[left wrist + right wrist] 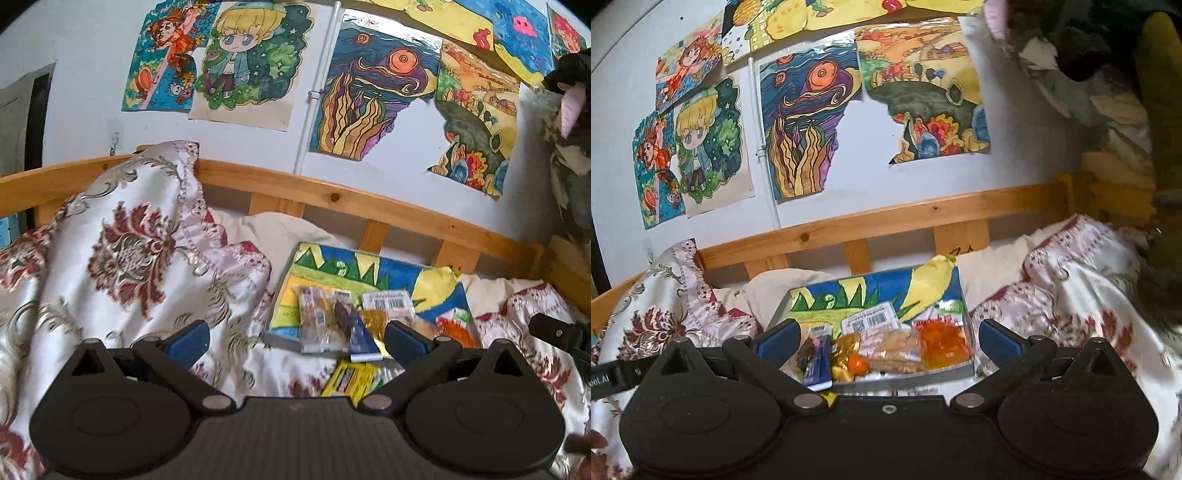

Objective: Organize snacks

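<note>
- Both tongs gape wide, gripping nothing: left tongs over the bed, right tongs just before the snacks.
- Snacks lie on a painted board on the bedspread.
- Yellow packet is partly hidden behind the left tongs; wrappers are blurred.

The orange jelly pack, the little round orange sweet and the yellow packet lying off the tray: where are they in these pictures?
Orange jelly pack (942,343): right wrist view, middle of its clear orange front.
Round orange sweet (858,364): right wrist view, centre of its top.
Yellow packet (349,380): left wrist view, middle of the printed face, on the bedspread.
</note>
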Tool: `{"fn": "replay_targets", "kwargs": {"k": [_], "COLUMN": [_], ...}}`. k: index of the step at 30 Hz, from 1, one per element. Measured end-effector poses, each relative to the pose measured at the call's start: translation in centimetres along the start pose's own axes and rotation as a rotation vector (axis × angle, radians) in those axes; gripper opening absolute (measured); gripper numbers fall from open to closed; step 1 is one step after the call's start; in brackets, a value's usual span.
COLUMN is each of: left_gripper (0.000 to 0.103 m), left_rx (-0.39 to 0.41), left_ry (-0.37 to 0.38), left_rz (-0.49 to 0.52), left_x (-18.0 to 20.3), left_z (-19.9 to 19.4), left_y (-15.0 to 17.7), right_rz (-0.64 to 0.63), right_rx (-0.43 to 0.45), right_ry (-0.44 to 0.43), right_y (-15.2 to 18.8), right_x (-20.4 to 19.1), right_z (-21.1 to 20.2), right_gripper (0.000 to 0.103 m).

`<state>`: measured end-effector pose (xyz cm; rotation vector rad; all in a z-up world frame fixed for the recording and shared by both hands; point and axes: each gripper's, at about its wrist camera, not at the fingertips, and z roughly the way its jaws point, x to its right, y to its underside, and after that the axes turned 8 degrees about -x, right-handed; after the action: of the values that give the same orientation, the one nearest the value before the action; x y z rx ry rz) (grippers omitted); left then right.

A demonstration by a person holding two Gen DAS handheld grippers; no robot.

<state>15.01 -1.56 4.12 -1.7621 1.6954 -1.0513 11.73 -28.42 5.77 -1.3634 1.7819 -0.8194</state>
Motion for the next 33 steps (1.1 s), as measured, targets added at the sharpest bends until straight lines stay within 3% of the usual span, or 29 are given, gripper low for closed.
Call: {"fn": "replay_targets", "kwargs": {"k": [13,33], "left_gripper": [0.102,0.102], "left_rx": [-0.047,-0.100], "left_ry": [-0.050,-0.100], "left_rz": [0.023,-0.022], "left_x": [0.1,-1.0], "left_z": [-4.1,-5.0], "left_y": [3.6,4.8], "right_rz": [-0.022,-0.124], "right_rx": [-0.071,-0.122], "right_ry": [-0.003,0.015], "right_y": [3.7,5.6], "right_x": [-1.0,-2.9], "right_z": [-3.6,-4.4], "right_gripper": [0.102,0.102]}}
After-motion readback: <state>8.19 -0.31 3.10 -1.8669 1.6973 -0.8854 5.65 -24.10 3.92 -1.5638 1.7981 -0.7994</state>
